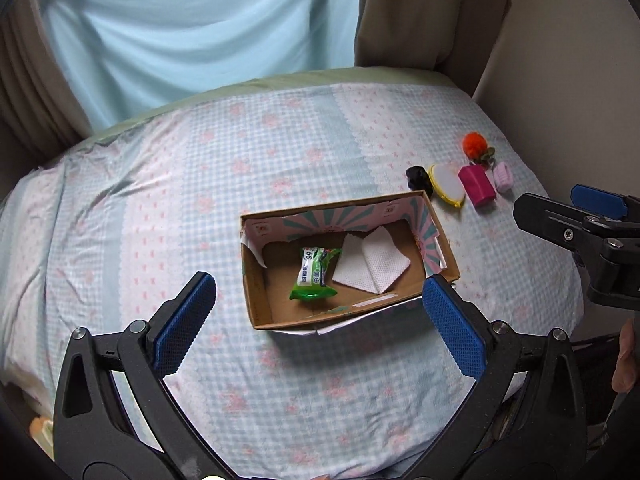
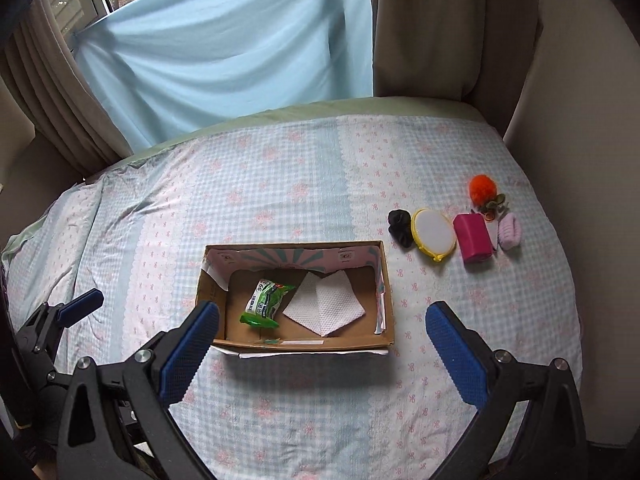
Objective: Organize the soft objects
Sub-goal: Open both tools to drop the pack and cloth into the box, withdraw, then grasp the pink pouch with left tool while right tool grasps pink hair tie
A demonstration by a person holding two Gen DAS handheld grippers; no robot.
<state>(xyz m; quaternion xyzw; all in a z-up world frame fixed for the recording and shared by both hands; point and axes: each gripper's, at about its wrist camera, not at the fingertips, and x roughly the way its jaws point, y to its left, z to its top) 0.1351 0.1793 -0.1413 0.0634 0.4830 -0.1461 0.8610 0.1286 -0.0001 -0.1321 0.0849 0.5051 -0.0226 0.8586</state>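
An open cardboard box [image 1: 256, 300] [image 2: 384, 304] sits mid-bed. Inside lie a green wipes packet [image 1: 316, 274] [image 2: 264, 303] and a folded white tissue [image 1: 370, 266] [image 2: 326, 306]. To its right, in a row on the bedspread: a black scrunchie [image 1: 418, 179] [image 2: 400, 222], a yellow-rimmed round pad [image 1: 446, 186] [image 2: 434, 233], a magenta block [image 1: 478, 186] [image 2: 474, 242], a lilac scrunchie [image 1: 503, 176] [image 2: 510, 234] and an orange pompom [image 1: 475, 144] [image 2: 483, 187]. My left gripper [image 1: 318, 314] hangs open before the box's near wall. My right gripper [image 2: 322, 338] is open too, holding nothing.
The bed carries a pale blue checked cover [image 1: 160, 184] [image 2: 200, 200]. A light blue sheet [image 2: 240, 48] and beige curtains [image 2: 440, 28] hang behind it; a wall [image 2: 580, 100] stands at the right. A hand [image 1: 626, 364] shows at the right edge.
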